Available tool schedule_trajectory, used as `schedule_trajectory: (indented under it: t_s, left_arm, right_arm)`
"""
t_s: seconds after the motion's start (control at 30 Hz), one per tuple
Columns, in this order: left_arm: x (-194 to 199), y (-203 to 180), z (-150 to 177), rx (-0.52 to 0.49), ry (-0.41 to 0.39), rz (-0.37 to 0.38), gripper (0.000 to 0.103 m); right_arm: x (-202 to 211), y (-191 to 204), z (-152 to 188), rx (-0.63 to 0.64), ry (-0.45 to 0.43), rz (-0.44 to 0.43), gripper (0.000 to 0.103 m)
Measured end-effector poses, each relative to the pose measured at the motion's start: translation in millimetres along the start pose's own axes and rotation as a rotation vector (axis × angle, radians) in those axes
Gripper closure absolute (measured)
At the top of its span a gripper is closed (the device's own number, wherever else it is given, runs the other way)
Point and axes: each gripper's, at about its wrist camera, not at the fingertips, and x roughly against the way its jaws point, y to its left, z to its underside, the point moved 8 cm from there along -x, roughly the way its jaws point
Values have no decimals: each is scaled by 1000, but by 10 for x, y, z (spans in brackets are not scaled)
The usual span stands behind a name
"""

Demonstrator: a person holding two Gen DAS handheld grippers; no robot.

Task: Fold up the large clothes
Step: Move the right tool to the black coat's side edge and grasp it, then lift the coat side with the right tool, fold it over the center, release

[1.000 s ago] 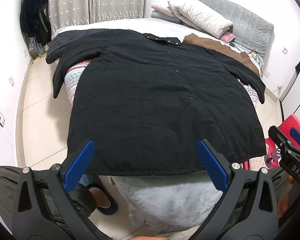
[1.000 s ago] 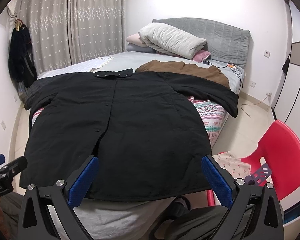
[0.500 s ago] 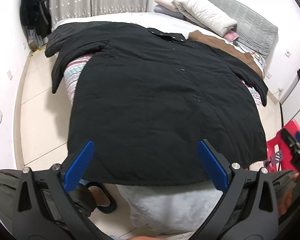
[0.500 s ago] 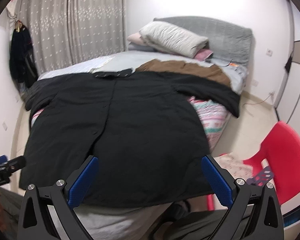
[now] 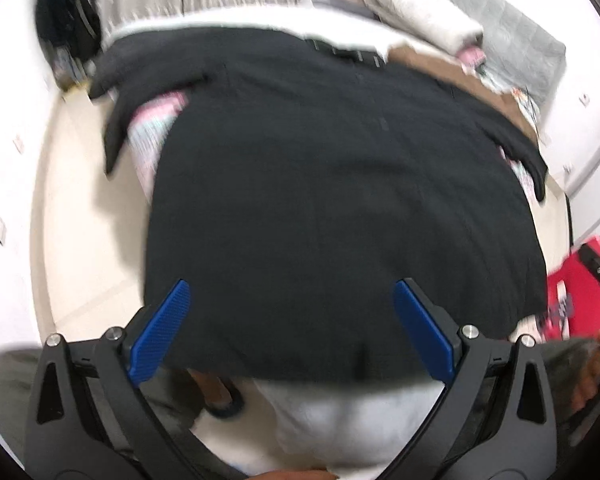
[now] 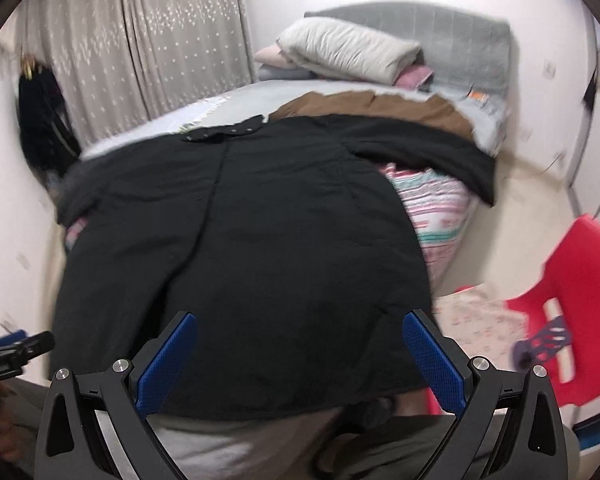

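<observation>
Coat: a black coat lies spread flat on the bed, front up, collar toward the pillows, sleeves hanging over both bed sides.
Left gripper: above the coat's hem, fingers wide, holding nothing.
Right gripper: above the coat's hem, fingers wide, holding nothing.
Brown garment: beside the coat's collar.
Red chair: right of the coat's hem.

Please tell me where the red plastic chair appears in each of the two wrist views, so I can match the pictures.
Left wrist view: the red plastic chair is at the far right edge, partly cut off.
Right wrist view: the same chair is at the lower right, showing more of its back.
Shared landmark: the large black coat spread on the bed fills the middle of both.
</observation>
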Motion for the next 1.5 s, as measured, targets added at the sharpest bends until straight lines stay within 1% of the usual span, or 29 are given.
schedule_trajectory:
  t_s: [0.07, 0.1, 0.17, 0.2, 0.27, 0.3, 0.33, 0.37, 0.4, 0.43, 0.5, 0.53, 0.63, 0.67, 0.7, 0.73, 0.77, 0.8, 0.87, 0.93, 0.97, 1.1, 1.23, 1.3, 1.33, 1.37, 1.4, 1.47, 1.5]
  left_arm:
    - [67, 51, -272, -9, -28, 9, 2]
    - [125, 101, -449, -3, -52, 10, 2]
    - [306, 221, -843, 31, -133, -3, 2]
    - [431, 266, -1073, 39, -184, -9, 2]
    - [573, 313, -1388, 48, -245, -1, 1]
    - [568, 346, -1520, 57, -250, 7, 1]
    - [500, 378, -1645, 77, -228, 24, 1]
    - [359, 393, -1746, 100, -177, 65, 1]
    - [177, 393, -1820, 114, -119, 112, 1]
    - [41, 412, -1844, 129, -80, 117, 1]
    - [-279, 508, -1876, 189, -19, 85, 1]
    - [-439, 578, -1884, 225, -15, 70, 1]
    - [-935, 784, -1815, 340, -15, 75, 1]
    - [-1113, 840, -1745, 370, 5, 78, 1]
    - [-1271, 846, -1676, 388, 42, 59, 2]
    - [-1412, 873, -1614, 392, 85, 40, 6]
    - [-1487, 875, -1586, 376, 96, 37, 6]
    - [-1532, 902, -1594, 356, 94, 14, 6]
    - [-1526, 935, -1635, 349, 79, -16, 6]
    - [-1544, 897, -1659, 324, 84, -18, 6]
    - [-1583, 879, -1653, 311, 96, -18, 6]
    - [-1689, 714, -1647, 289, 140, 5, 6]
    - [-1684, 641, -1722, 293, 121, 34, 6]
    - [-1695, 601, -1745, 270, 112, 51, 6]
    - [-1713, 591, -1751, 265, 113, 51, 6]
    - [-1724, 586, -1745, 262, 117, 53, 6]
    - [-1731, 575, -1740, 260, 119, 60, 6]
    - [-1742, 562, -1727, 263, 124, 71, 6]
    - [-1746, 565, -1717, 271, 129, 81, 6]
  right_arm:
    - [0, -193, -214, -94, -4, -58, 0]
    - [1, -396, -424, -176, -22, -81, 0]
    - [15, -718, -701, -285, -55, -50, 0]
    - [42, -907, -897, -340, -92, -32, 0]
    - [73, -1154, -1227, -405, -148, -40, 0]
    - [46, -1268, -1425, -438, -180, -77, 0]
    - [-15, -1368, -1558, -468, -190, -106, 0]
    - [-173, -1518, -1718, -513, -179, -136, 0]
    - [-297, -1615, -1788, -543, -161, -139, 0]
    - [-500, -1775, -1852, -591, -129, -141, 0]
    - [-944, -2088, -1861, -695, -75, -164, 0]
    - [-1158, -2249, -1799, -751, -54, -172, 0]
    - [-1743, -2818, -1377, -1000, 57, -171, 0]
    - [-1864, -3002, -1269, -1083, 63, -176, 0]
    - [-1959, -3208, -1174, -1142, 51, -165, 0]
    - [-2018, -3371, -1120, -1165, 46, -141, 0]
    - [-2077, -3531, -1062, -1181, 38, -109, 0]
    - [-2136, -3705, -1023, -1209, 17, -95, 0]
    - [-2197, -3891, -997, -1270, -30, -118, 0]
    - [-2277, -4062, -992, -1343, -91, -147, 0]
    - [-2311, -4102, -988, -1365, -100, -154, 0]
    - [-2640, -4147, -940, -1410, -36, -134, 1]
    - [-2930, -4184, -955, -1424, -67, -142, 4]
    - [-3034, -4216, -978, -1399, -71, -147, 19]
    - [-3038, -4188, -975, -1402, -88, -151, 23]
    - [-3035, -4209, -997, -1414, -111, -160, 37]
    - [-3010, -4237, -1021, -1433, -158, -176, 61]
    - [-2956, -4278, -1069, -1455, -211, -167, 80]
    - [-2910, -4276, -1114, -1445, -230, -160, 87]
